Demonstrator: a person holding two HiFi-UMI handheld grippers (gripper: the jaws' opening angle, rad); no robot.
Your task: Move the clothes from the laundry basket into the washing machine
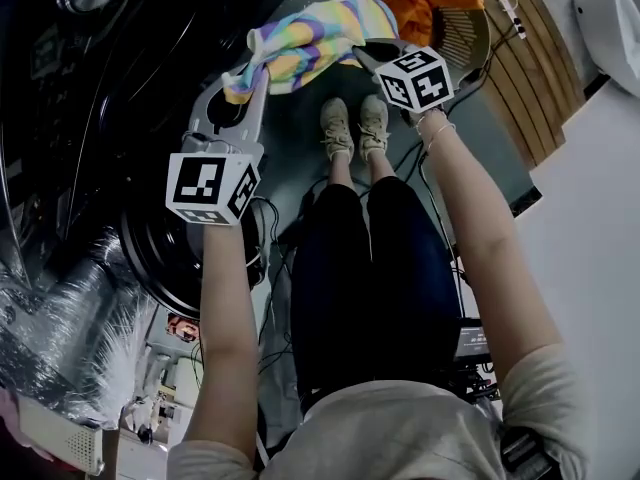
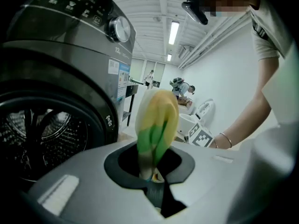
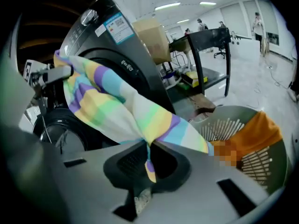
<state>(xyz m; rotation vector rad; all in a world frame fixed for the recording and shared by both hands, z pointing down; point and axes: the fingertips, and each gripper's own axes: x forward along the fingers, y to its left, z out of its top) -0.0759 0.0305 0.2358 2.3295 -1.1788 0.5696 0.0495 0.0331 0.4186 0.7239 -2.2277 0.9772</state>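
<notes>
floor (image 1: pixel 300 153): dark grey-green, smooth, seen from above in the head view; paler and glossy farther off in the right gripper view (image 3: pixel 261 78).

standing directly on it:
- washing machine (image 1: pixel 150 68), dark-bodied, along the floor's left edge in the head view.
- laundry basket (image 1: pixel 472 40), pale and slatted, upright, toward the far right, well apart from the washing machine.
- shoes (image 1: pixel 337 128), one beige pair on a standing person's feet, between the two and near the basket.
- cables (image 1: pixel 275 223), black, loose, by the washing machine's front.
- wood-slat strip (image 1: pixel 530 78), along the right edge, touching the basket's side.
</notes>
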